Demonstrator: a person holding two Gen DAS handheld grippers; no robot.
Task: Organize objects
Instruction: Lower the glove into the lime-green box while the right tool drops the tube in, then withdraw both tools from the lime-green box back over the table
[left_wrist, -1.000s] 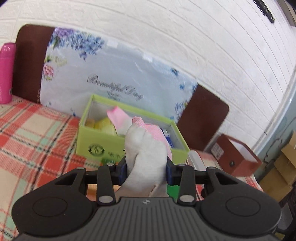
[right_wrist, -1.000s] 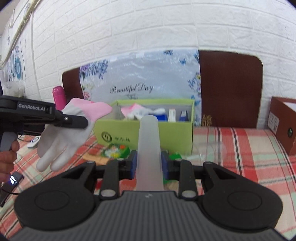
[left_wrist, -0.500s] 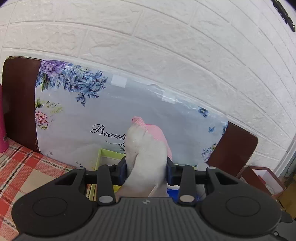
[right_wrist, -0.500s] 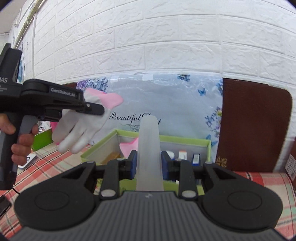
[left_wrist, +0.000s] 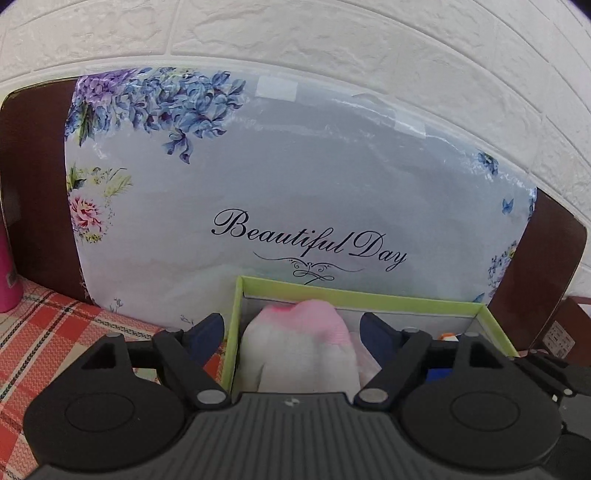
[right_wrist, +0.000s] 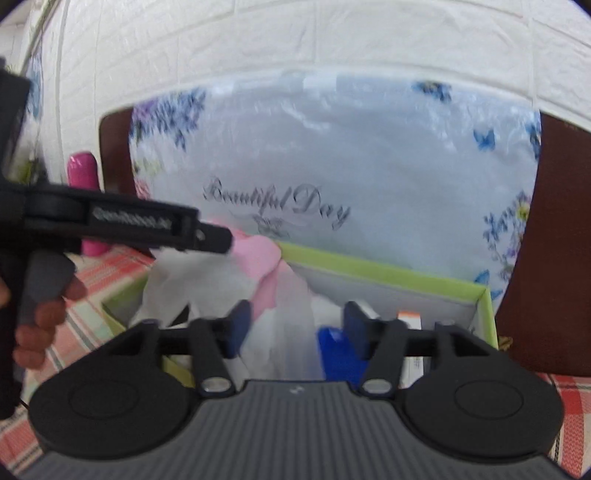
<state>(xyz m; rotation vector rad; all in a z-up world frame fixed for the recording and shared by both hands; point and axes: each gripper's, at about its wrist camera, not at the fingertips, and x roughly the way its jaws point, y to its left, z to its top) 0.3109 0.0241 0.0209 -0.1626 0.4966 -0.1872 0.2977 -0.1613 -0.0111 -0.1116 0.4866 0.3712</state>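
Both our jaws just spread over green box (left_wrist: 354, 297): left gripper (left_wrist: 291, 332) releases glove (left_wrist: 303, 347); right gripper (right_wrist: 293, 321) frees translucent tube (right_wrist: 295, 332).

Floral "Beautiful Day" bag (left_wrist: 295, 192), pink bottle (right_wrist: 86, 177)

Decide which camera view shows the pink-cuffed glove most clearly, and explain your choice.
The left wrist view: the glove sits sharp and centred between the open left gripper fingers, over the green box. The right wrist view is blurred; there the glove is seen from the side, partly hidden by the left gripper.
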